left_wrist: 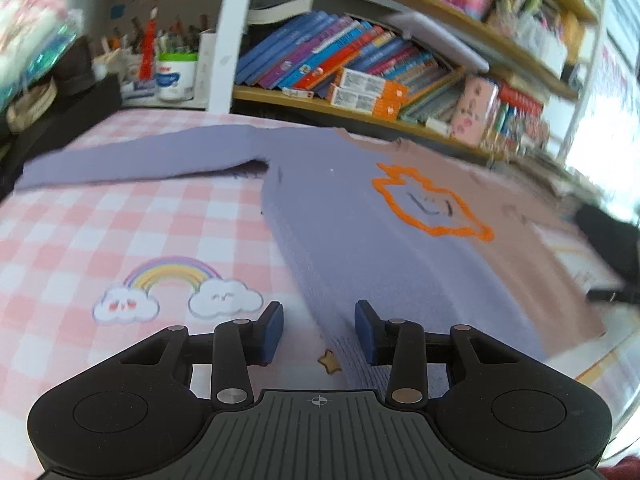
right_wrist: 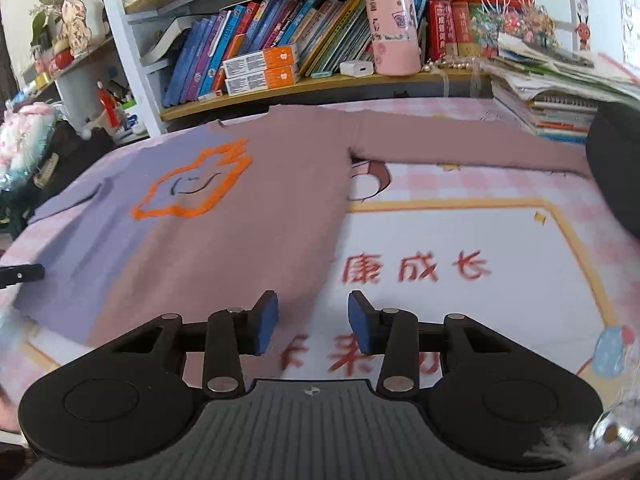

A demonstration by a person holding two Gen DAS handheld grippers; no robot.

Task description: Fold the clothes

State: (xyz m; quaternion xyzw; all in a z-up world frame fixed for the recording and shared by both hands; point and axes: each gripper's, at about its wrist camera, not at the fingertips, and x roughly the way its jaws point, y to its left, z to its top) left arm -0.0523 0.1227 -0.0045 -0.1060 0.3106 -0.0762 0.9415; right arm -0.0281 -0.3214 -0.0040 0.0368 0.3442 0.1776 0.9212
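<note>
Sweater point(left_wrist: 360, 216) lies flat on the pink checked cloth point(left_wrist: 120, 216), sleeves spread wide, orange outline facing up, bookshelf point(left_wrist: 360, 64) behind. Left tool point(left_wrist: 319, 332) hangs over the purple hem corner, jaws apart, holding nothing. Right tool point(right_wrist: 313, 322) sits just off the mauve hem point(right_wrist: 248, 264), jaws apart too, empty.

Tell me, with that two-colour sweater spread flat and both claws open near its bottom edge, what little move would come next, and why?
Probably each gripper eases forward and closes on a hem corner. The sweater lies flat, sleeves out, unfolded. The left gripper is open over the purple hem corner, the right gripper open at the pink hem corner; neither holds cloth yet, so gripping likely comes first.
</note>
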